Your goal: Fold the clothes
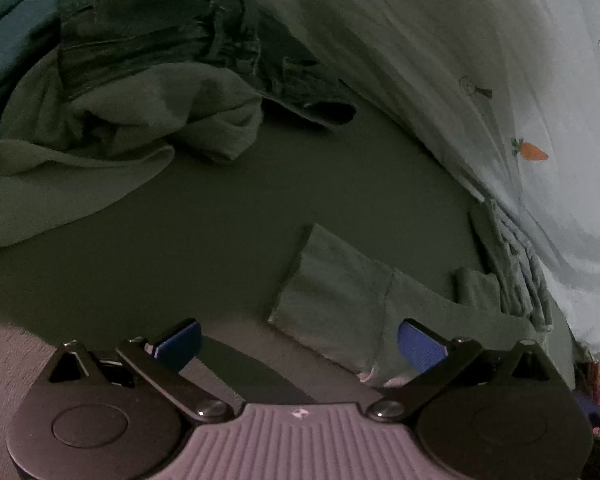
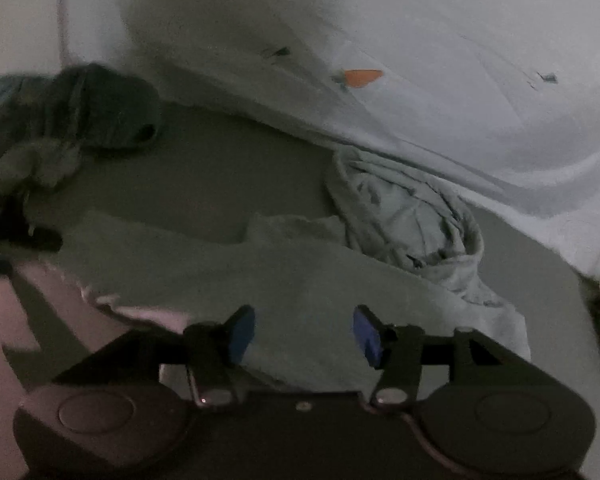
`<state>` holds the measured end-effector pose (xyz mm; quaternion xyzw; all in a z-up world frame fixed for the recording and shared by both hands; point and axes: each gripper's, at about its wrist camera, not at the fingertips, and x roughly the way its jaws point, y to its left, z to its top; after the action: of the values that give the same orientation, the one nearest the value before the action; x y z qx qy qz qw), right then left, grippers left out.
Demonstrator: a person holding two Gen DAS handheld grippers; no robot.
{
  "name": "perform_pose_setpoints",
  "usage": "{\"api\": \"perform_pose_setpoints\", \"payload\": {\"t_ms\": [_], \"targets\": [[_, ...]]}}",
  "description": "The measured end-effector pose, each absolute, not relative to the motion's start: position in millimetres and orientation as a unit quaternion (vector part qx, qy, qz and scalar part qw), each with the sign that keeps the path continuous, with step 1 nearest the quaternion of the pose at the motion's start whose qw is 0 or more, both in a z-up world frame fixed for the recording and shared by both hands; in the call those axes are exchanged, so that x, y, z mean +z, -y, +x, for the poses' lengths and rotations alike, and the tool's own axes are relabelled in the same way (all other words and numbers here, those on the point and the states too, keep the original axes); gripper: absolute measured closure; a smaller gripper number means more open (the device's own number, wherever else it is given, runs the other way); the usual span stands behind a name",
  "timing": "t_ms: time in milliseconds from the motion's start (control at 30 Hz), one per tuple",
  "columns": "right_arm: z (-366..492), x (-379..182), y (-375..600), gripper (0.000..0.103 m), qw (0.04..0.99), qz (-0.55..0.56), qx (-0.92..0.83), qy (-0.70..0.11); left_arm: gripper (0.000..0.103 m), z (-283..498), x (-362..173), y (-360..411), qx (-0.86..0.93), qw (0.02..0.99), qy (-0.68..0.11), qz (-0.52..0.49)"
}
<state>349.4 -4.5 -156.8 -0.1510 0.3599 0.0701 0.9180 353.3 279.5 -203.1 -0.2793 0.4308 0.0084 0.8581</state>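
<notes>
A: Left gripper?
B: Jaws wide, empty, at the near edge of the flat pale-green cloth garment.
A: Right gripper?
B: Jaws moderately apart, over same garment, nothing pinched. Crumpled light-grey cloth beyond it.

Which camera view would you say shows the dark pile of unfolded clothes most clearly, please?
The left wrist view shows the dark pile of unfolded clothes best: it is large and sharp there, with folds and seams readable. The right wrist view shows it only as a small, blurred dark lump at the left edge.
</notes>
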Motion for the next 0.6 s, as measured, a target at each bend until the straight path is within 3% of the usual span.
{"api": "perform_pose_setpoints", "payload": {"t_ms": [233, 533, 600], "targets": [[355.7, -185.9, -76.0, 0.045, 0.894, -0.188, 0.181, -0.363, 0.000, 365.1, -208.0, -315.0, -0.033, 0.820, -0.446, -0.357], [363.8, -209.5, -175.1, 0.049, 0.861, -0.232, 0.296, -0.342, 0.000, 359.3, -185.2, -368.0, -0.011, 0.825, -0.385, -0.414], [372.2, -217.5, -184.2, 0.065, 0.850, -0.244, 0.299, -0.358, 0.000, 355.8, -184.5, -372.7, 0.000, 0.823, -0.379, -0.424]]}}
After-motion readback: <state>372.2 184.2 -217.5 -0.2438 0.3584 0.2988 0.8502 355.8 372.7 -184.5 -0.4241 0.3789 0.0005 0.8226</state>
